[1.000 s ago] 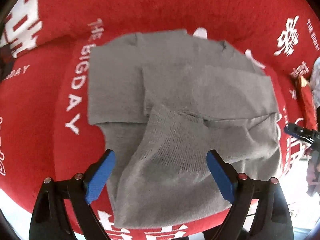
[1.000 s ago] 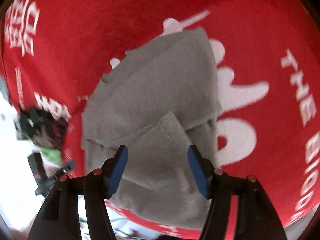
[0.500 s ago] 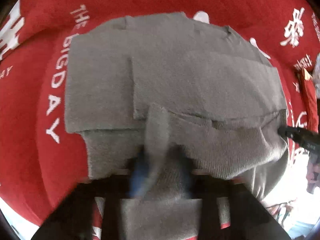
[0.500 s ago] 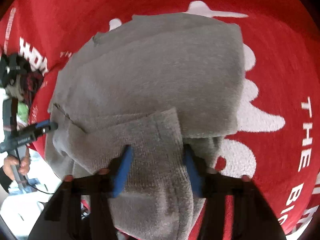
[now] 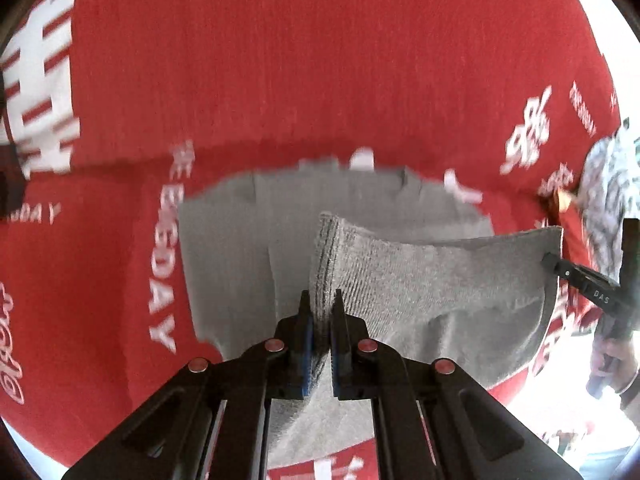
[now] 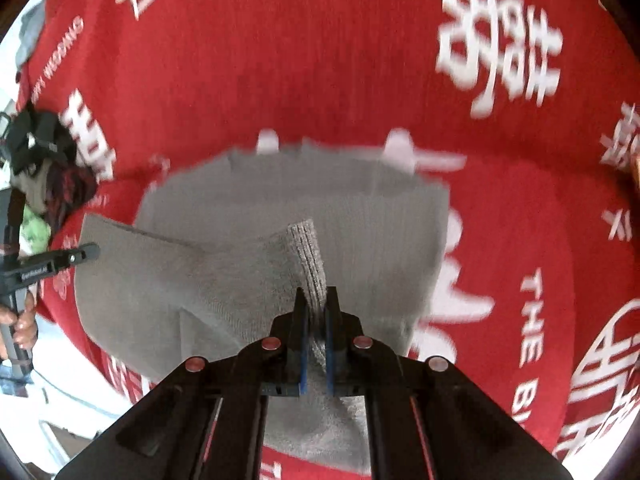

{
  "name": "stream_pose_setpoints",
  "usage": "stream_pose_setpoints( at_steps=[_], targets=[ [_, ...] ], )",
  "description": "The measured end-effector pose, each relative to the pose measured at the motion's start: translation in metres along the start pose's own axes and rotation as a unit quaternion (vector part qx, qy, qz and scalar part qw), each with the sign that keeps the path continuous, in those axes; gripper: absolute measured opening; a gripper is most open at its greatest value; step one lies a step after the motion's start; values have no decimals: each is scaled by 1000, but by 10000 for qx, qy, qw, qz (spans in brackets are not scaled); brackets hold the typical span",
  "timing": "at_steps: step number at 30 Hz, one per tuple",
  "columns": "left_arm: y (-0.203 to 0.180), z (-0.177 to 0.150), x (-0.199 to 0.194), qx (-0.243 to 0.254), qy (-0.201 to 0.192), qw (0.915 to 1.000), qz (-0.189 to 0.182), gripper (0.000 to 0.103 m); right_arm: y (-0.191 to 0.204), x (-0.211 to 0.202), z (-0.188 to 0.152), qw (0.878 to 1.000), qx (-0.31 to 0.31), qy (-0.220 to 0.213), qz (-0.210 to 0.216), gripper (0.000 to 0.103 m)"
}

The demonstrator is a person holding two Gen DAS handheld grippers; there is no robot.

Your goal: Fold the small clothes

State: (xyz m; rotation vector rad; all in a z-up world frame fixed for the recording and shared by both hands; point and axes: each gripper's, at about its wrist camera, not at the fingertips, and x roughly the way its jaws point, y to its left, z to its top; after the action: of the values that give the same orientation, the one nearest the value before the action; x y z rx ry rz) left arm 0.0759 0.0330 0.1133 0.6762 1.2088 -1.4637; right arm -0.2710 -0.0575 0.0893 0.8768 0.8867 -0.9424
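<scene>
Lying on the red blanket (image 5: 320, 80), the grey knit garment (image 5: 420, 288) has its near edge lifted off it. The left gripper (image 5: 320, 312) pinches one raised corner, while the right gripper (image 6: 316, 308), jaws closing, pinches the opposite corner.

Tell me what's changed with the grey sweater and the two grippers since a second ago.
Both grippers went from open above the grey sweater to gripping it: the left gripper is shut on its near hem, the right gripper is closing on it. The hem is now lifted off the red cloth; the far part stays flat.
</scene>
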Motion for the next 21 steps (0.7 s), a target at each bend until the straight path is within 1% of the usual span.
stream_pose_setpoints(
  at_steps=[2, 4, 6, 8, 12, 15, 16, 17, 18, 19, 20, 21],
  targets=[
    [3, 20, 4, 19, -186, 9998, 95, 8, 4, 7, 25, 9998, -66, -168, -42, 7],
    [8, 39, 16, 25, -283, 9994, 221, 8, 1, 20, 51, 9996, -94, -271, -63, 7],
    [15, 54, 34, -21, -298, 9989, 349, 8, -5, 42, 73, 9996, -75, -263, -65, 7],
    [22, 66, 59, -77, -237, 9986, 468, 8, -5, 64, 86, 9998, -63, -175, -93, 7],
    [33, 73, 113, -54, 25, 9957, 923, 8, -12, 120, 97, 9995, -122, 117, -252, 7],
    [41, 71, 146, -117, 225, 9930, 1150, 8, -24, 158, 98, 9987, 101, 364, -332, 7],
    [42, 70, 151, -127, 239, 9923, 1206, 8, -29, 168, 97, 9982, 216, 457, -316, 7],
    [43, 70, 154, -143, 172, 9912, 1306, 12, -33, 177, 96, 9976, 312, 541, -311, 7],
    [43, 71, 154, -135, 117, 9902, 1384, 17, -37, 184, 95, 9970, 379, 606, -311, 7],
    [43, 73, 154, -106, 103, 9862, 1648, 38, -39, 188, 95, 9966, 426, 640, -281, 7],
    [44, 75, 152, -83, 80, 9817, 1899, 67, -41, 190, 95, 9964, 486, 655, -230, 7],
    [47, 76, 149, -71, 41, 9739, 2268, 77, -44, 190, 96, 9960, 582, 656, -190, 7]
  ],
)
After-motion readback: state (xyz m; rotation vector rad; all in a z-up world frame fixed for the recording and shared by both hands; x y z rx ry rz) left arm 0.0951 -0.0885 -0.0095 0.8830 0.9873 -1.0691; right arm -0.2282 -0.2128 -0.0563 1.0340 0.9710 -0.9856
